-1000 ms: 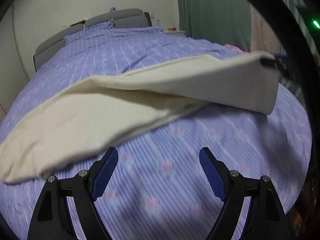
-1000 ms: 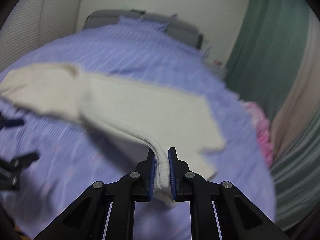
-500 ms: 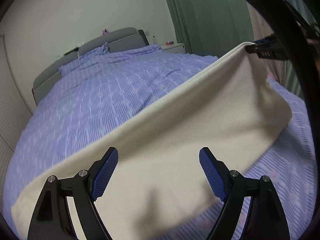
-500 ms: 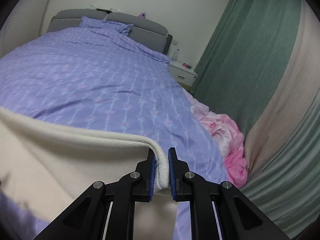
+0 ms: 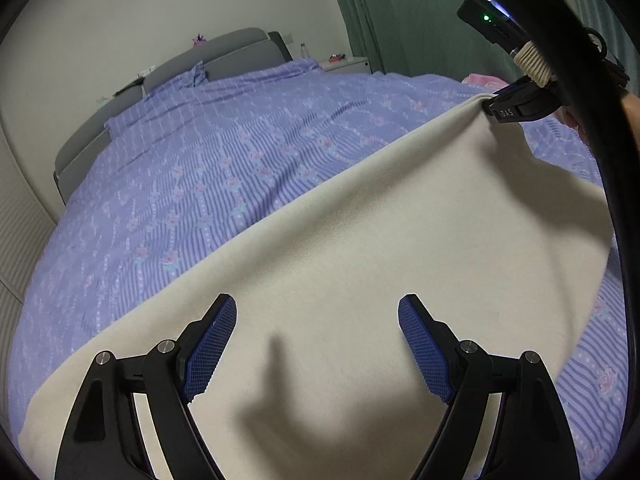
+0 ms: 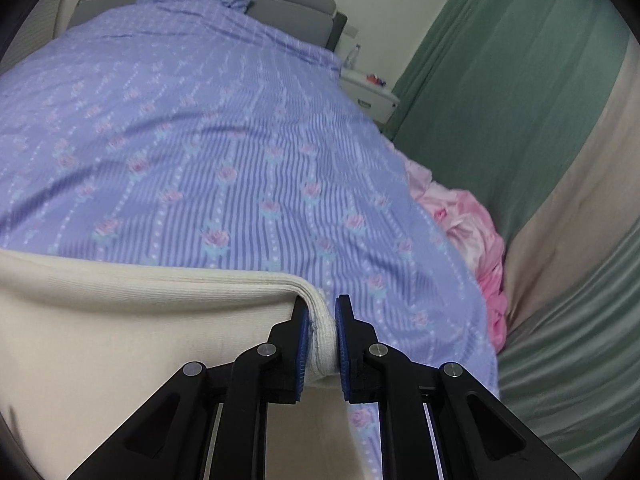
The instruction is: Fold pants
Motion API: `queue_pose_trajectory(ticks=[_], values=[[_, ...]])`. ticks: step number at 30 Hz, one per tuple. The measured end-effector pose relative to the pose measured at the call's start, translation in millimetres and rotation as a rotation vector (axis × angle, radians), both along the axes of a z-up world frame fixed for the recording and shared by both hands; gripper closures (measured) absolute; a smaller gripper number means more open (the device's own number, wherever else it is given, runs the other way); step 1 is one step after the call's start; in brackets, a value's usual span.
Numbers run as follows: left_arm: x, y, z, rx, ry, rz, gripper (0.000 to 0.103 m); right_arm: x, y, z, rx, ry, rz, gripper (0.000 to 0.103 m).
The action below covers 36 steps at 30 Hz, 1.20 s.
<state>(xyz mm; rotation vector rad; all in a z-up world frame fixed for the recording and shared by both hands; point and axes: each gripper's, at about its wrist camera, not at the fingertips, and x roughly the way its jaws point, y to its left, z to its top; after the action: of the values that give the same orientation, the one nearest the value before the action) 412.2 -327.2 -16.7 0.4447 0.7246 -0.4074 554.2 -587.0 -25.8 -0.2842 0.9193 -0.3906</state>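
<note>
Right wrist view: the right tool (image 6: pixel 322 332) pinches the cream pants' (image 6: pixel 120 320) ribbed edge; the left tool (image 5: pixel 316 344) gapes empty. One-corner support risks sagging, skewing the fold.

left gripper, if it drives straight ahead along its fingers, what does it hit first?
Most likely the cream knit pants. The left gripper is open, and the cloth fills the view between and beyond its fingers, stretched up to the right gripper clamping a corner. Behind it lies the purple floral bedspread. Depth is unclear.
</note>
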Motion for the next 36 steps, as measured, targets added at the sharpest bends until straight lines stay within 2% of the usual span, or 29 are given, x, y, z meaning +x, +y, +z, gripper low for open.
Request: queue_pose_trajectory(ticks=[3,5,7,10,17,22,26,28,36], values=[[5,-4,-3,-0.007,0.025,0.012,0.020,2,-7,-4,-0.029,0.001,-0.066,0.068],[8,-4,-1,-0.015,0.034,0.020,0.020,-3,-15,0,-0.110,-0.030,-0.143,0.046],[9,-4,3,-0.025,0.034,0.025,0.020,-16,-26,9,-0.097,-0.076,-0.176,0.032],[4,-3,14,-0.048,0.027,0.020,0.020,-44,-35,23,-0.003,-0.119,-0.166,0.032],[-39,27,53,-0.137,0.006,0.024,0.019,-135,-7,53,0.050,-0.216,-0.035,0.032],[-88,60,75,-0.201,-0.035,0.032,0.016,-204,22,68,0.105,-0.273,0.026,0.032],[-134,95,86,-0.236,-0.062,0.059,0.016,-258,61,74,0.159,-0.315,0.094,0.032],[-157,113,89,-0.255,-0.074,0.075,0.015,-272,81,73,0.180,-0.330,0.131,0.032],[-222,200,97,-0.273,-0.124,0.191,0.012,-336,200,70,0.258,-0.365,0.348,0.032]])
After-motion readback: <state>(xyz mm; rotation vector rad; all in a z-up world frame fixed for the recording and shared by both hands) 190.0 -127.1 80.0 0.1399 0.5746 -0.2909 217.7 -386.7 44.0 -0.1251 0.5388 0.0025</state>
